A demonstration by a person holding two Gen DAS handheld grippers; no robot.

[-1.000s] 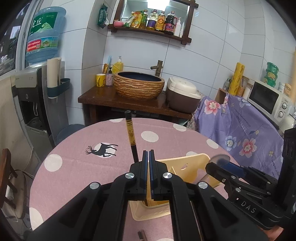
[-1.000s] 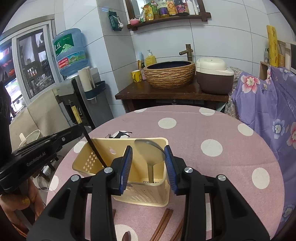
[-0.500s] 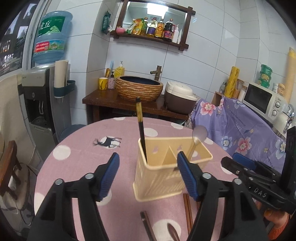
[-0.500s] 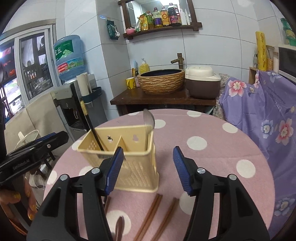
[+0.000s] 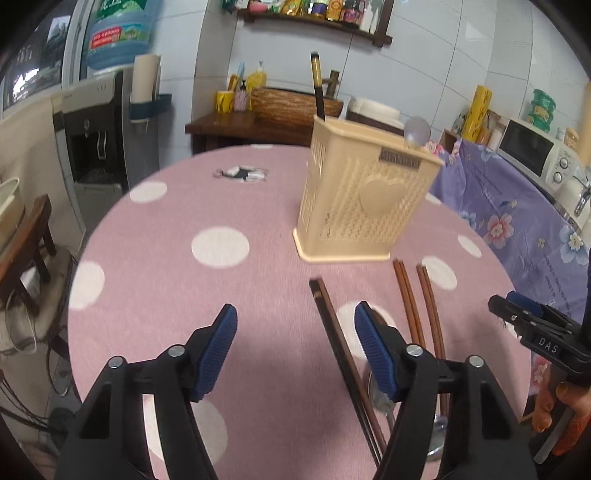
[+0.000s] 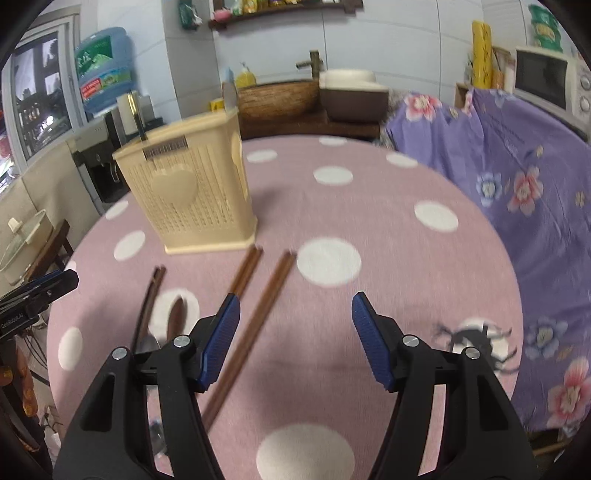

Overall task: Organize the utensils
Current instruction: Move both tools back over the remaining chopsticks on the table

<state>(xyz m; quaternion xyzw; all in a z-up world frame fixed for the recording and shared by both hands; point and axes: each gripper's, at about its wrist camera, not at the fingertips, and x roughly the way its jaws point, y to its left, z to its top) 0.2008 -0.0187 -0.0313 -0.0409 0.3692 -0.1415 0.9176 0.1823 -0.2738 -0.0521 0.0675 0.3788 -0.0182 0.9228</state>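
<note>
Left gripper (image 5: 295,334) and right gripper (image 6: 295,328) both released, empty, above bench (image 5: 166,295). Between pickups: chopsticks (image 6: 255,306) and spoon (image 6: 173,321) loose before holder (image 6: 192,195); next, probably clamping one pair.

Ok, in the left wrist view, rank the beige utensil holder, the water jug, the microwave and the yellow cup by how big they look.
1. Beige utensil holder, clearly largest, though it is also nearest.
2. Microwave and water jug: close in apparent size, and the jug is cut off by the frame edge, so no ranking.
3. Yellow cup, smallest.
</note>
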